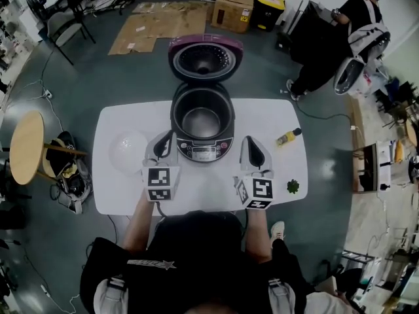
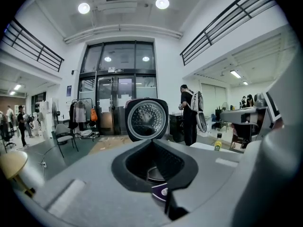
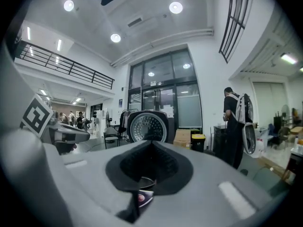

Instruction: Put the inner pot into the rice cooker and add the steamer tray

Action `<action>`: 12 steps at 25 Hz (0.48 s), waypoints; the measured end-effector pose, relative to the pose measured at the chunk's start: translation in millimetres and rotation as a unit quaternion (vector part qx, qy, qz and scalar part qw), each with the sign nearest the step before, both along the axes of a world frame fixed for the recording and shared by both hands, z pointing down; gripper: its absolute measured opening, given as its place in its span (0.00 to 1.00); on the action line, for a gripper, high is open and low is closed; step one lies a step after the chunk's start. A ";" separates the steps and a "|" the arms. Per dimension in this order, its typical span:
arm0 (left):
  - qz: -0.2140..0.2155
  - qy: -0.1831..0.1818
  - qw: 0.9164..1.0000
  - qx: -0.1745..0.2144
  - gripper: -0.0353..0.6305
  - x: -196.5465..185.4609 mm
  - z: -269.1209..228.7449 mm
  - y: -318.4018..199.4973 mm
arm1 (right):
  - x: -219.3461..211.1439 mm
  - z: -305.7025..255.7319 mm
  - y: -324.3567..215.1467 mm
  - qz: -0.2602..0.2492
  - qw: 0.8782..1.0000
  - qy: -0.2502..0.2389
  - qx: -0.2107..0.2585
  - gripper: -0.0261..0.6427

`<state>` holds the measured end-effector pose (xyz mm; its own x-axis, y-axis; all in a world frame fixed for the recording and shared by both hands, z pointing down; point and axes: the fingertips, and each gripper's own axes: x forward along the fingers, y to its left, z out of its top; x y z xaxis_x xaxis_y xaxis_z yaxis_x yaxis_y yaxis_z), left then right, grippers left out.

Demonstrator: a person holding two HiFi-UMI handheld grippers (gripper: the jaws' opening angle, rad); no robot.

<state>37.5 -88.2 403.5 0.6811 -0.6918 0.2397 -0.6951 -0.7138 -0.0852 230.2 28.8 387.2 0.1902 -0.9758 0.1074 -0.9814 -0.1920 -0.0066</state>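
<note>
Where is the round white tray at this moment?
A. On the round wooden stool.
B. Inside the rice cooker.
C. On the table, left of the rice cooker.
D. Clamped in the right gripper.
C: the head view shows the round white tray lying on the white table, to the left of the open rice cooker, with nothing holding it.
</note>
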 end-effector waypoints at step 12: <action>0.007 -0.001 1.000 0.000 0.07 4.3 2.7 2.5 | -0.9 4.5 -5.4 -0.009 1.000 -0.007 0.000 0.05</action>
<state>41.8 -85.7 406.1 0.6907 -0.6815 0.2419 -0.6842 -0.7241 -0.0865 229.3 23.4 391.7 0.1706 -0.9792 0.1101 -0.9846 -0.1738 -0.0208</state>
